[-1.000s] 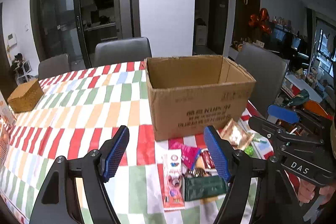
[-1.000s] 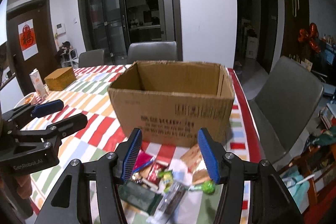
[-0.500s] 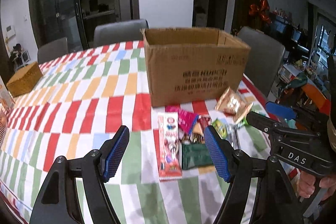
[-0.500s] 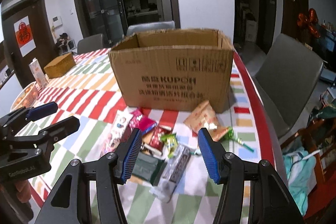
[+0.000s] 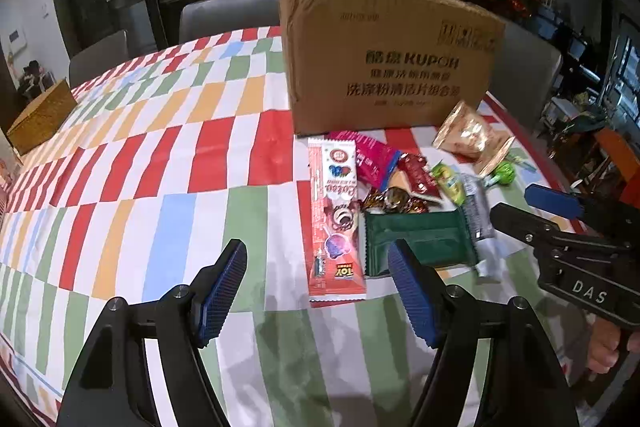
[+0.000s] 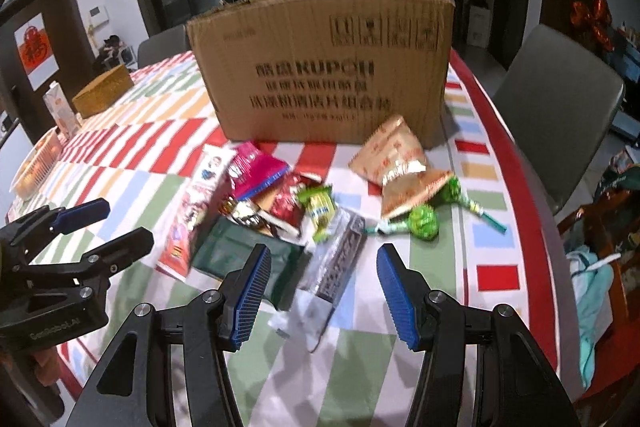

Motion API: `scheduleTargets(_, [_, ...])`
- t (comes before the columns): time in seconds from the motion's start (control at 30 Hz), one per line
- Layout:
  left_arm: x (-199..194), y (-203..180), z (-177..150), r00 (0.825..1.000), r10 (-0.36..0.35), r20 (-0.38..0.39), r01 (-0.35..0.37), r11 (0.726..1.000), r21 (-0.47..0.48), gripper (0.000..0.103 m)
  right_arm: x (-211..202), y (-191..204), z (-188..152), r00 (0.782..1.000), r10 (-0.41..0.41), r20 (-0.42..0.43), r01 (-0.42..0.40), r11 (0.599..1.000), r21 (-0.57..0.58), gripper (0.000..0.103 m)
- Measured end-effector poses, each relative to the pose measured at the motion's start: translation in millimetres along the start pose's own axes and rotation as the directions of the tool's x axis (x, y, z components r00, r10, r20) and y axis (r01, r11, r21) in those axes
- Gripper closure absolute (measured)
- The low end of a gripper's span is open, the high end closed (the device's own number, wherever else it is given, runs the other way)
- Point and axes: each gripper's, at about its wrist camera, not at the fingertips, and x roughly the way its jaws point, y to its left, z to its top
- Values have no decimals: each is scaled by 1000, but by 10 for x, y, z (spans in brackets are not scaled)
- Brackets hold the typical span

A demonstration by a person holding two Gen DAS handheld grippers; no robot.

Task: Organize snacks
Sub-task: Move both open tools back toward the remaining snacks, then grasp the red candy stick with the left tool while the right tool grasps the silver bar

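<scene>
Left wrist view shows the left gripper (image 5: 316,291) low over the bench (image 5: 168,219), jaws apart and holding nothing. The right gripper (image 6: 322,293) is empty too, jaws apart. The snacks (image 5: 416,195) lie in a pile in front of the cardboard box (image 5: 384,55). No snack is picked yet. Next, I think, a gripper must close on one wrapper, like the long red packet (image 5: 336,223). Both grippers have come down closer than a second ago.

Your box (image 5: 384,59) at the far side is plain matt brown cardboard, corrugated along its top edge. The snack wrappers (image 5: 338,219) near you are glossy plastic and foil. The cloth (image 5: 160,155) over the bench looks smooth and printed. Your fingers (image 5: 218,297) carry ribbed blue pads on matt black plastic.
</scene>
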Motion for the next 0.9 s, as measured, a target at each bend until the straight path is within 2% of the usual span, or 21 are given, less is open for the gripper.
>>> scheduleTargets(0.17, [168, 15, -22, 1000, -13, -24, 13, 1000, -5, 31, 106, -27, -26, 1000, -14, -21, 15, 1000, 13, 47])
scheduleTargets(0.4, [381, 35, -14, 999, -19, -51, 19, 1000, -6, 36, 206, -14, -39, 999, -42, -20, 42, 999, -11, 47])
scheduleTargets(0.67, [544, 59, 18, 997, -37, -67, 36, 999, -15, 45, 355, -51, -21, 997, -52, -51, 52, 999, -3, 52])
scheduleTargets(0.77, [590, 60, 39, 996, -51, -76, 50, 999, -15, 51, 402, -45, -25, 997, -48, -56, 48, 999, -9, 55])
scheduleTargets(0.9, [614, 47, 62, 995, -54, -80, 53, 999, -13, 64, 444, -35, -18, 997, -36, -61, 35, 999, -16, 59])
